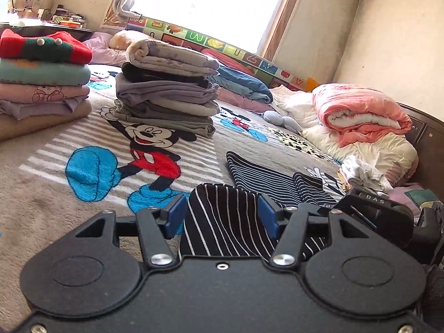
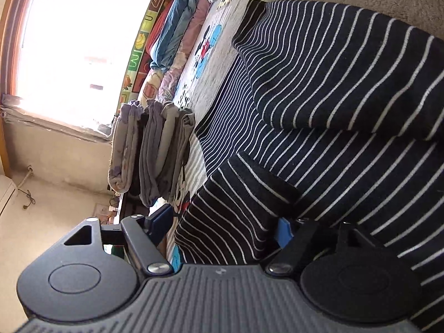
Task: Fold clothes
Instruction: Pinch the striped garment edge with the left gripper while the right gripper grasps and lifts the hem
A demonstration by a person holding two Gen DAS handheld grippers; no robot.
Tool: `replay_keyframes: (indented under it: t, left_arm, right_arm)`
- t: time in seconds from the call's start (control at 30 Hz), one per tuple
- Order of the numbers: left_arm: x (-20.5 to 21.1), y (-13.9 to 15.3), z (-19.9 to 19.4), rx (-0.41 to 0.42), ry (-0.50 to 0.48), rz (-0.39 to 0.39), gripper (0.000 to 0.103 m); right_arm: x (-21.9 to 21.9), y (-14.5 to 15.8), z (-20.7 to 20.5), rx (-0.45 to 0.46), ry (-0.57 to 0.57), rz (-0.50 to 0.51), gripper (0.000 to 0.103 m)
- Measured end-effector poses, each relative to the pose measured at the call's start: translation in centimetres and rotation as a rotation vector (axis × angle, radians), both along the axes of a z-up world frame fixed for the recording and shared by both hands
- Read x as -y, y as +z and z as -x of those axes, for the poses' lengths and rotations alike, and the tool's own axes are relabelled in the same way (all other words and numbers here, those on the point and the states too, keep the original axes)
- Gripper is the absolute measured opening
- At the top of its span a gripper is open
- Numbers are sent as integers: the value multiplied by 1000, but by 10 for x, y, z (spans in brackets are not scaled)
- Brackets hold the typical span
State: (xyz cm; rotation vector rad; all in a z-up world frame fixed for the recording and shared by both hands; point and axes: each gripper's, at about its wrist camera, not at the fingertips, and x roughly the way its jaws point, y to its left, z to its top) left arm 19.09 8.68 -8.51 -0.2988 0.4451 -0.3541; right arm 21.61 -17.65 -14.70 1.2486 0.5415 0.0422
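The striped garment (image 1: 266, 177) lies on the bed (image 1: 41, 199), a fold bunched between each half-open hand-held gripper: left (image 1: 223, 215) and right (image 2: 224, 222). At the right one, rolled sideways, only the 3 o'clock pad (image 2: 284, 233) clearly touches cloth; I cannot tell whether it clamps. A loose bite could slip on lifting, skewing the fold.

"Did you get a look at the left gripper (image 1: 222, 217)?"

"I did. Matte black body, two round raised discs at four and eight o'clock, silver screw heads on the linkage arms, and blue pads (image 1: 175, 216) on the fingers."

"And the right gripper (image 2: 222, 226)?"

"Same black linkages and silver screws, same blue pads (image 2: 283, 233), but its middle plate was grey and ribbed. At three o'clock from the left one, its housing carried white lettering."
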Motion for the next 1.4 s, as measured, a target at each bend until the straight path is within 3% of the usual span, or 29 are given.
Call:
replay_keyframes:
  t: [0.03,0.1,0.17,0.27,0.5,0.8,0.93,1.2,1.4]
  left_arm:
    - [0,-1,-1,-3,-2,-1,56]
    - [-1,-1,-2,-6,-2,-5,56]
    - [-2,-2,-4,-13,-2,-2,56]
    - [-5,-1,-5,-18,-1,13,56]
    - [-9,0,-2,-25,-46,57,56]
    - [10,1,9,3,-139,10,56]
    - [25,0,14,21,-191,-21,55]
    - [64,-5,21,59,-318,-117,29]
    - [90,-21,16,10,-410,-202,26]
  right_arm:
    - [-2,0,-2,2,-6,21,63]
    - [-3,-1,-5,4,-13,49,38]
    - [-4,1,-8,18,-6,78,20]
    - [-4,17,-10,73,16,138,10]
    - [28,90,-18,239,79,310,7]
    - [99,150,-8,303,71,479,7]
    - [119,157,-1,288,54,518,7]
    - [142,141,12,223,41,551,7]
    - [155,127,23,191,27,563,7]
